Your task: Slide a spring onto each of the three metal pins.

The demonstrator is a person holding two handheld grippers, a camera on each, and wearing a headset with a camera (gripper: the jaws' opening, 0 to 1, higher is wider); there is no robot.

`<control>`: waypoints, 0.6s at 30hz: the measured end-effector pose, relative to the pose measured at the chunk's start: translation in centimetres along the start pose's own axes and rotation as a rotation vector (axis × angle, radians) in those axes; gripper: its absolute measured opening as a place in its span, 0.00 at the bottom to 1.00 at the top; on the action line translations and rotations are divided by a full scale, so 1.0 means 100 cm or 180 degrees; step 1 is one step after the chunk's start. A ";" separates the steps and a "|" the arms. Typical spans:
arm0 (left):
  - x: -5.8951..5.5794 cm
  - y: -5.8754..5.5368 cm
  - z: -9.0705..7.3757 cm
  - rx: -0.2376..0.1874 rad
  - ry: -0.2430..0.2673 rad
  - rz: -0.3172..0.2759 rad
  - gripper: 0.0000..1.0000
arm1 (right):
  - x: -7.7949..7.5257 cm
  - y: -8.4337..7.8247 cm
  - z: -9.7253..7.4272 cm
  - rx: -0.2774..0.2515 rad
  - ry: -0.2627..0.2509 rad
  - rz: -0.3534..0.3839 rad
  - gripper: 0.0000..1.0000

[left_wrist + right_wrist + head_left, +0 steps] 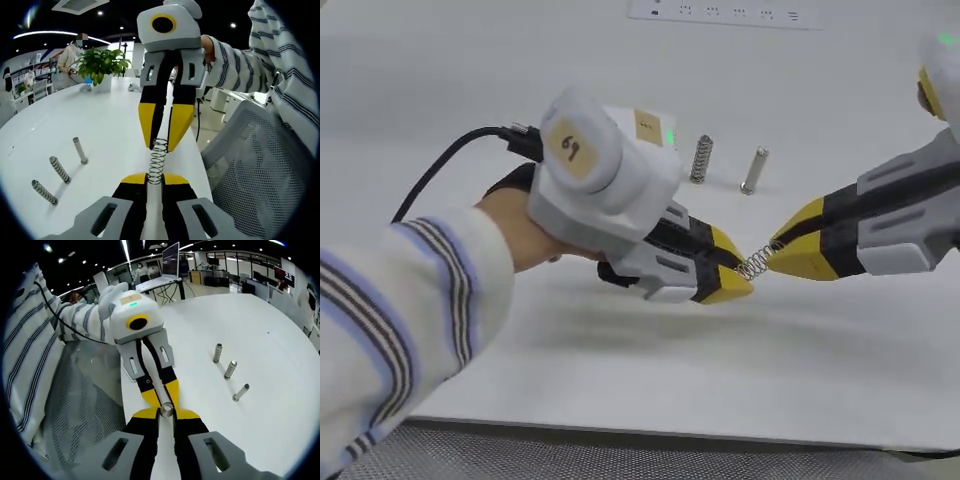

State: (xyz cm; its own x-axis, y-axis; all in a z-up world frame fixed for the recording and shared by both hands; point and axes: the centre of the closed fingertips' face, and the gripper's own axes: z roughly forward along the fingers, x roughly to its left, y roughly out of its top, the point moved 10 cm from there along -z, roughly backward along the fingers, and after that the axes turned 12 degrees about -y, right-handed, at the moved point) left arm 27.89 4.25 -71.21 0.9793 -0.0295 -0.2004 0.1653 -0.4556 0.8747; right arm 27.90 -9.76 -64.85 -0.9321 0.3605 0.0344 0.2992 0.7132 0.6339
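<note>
We're pinching the spring [756,262] at both ends, left gripper [740,274] & right gripper [777,249] each clamped narrow on it, prob. re-aiming it. The bare pin [754,170] is lying nearby, awaiting it.

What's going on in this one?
A person holds one spring stretched between the left gripper and the right gripper, each shut on one end of it. On the white table beyond them, two pins already wear springs, and the third pin lies bare.
</note>
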 end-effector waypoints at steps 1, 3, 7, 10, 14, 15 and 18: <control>-0.001 0.000 0.001 -0.0015 -0.0012 0.0003 0.03 | 0.001 0.001 0.000 0.0034 -0.0005 -0.0051 0.08; -0.001 -0.001 0.003 -0.0059 -0.0041 -0.0012 0.03 | 0.003 0.003 -0.002 0.0092 -0.0012 -0.0110 0.08; -0.001 0.000 0.008 -0.0162 -0.0090 -0.0040 0.03 | 0.003 0.003 -0.004 0.0137 -0.0060 -0.0174 0.08; 0.000 0.002 0.010 -0.0205 -0.0107 -0.0022 0.03 | 0.002 0.003 -0.007 0.0175 -0.0109 -0.0197 0.08; 0.002 0.003 0.014 -0.0251 -0.0152 0.0007 0.03 | 0.001 0.003 -0.009 0.0224 -0.0130 -0.0207 0.08; 0.002 0.003 0.014 -0.0255 -0.0160 0.0013 0.03 | 0.001 0.003 -0.010 0.0240 -0.0128 -0.0206 0.08; 0.002 0.002 0.017 -0.0298 -0.0249 0.0034 0.03 | 0.002 0.003 -0.010 0.0298 -0.0120 -0.0216 0.08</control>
State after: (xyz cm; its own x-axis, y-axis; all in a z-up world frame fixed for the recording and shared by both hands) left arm 27.92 2.68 -71.83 0.9695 -0.1049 -0.2216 0.1688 -0.3699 0.9136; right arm 27.60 -10.09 -63.86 -0.9431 0.3304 -0.0364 0.2549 0.7892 0.5588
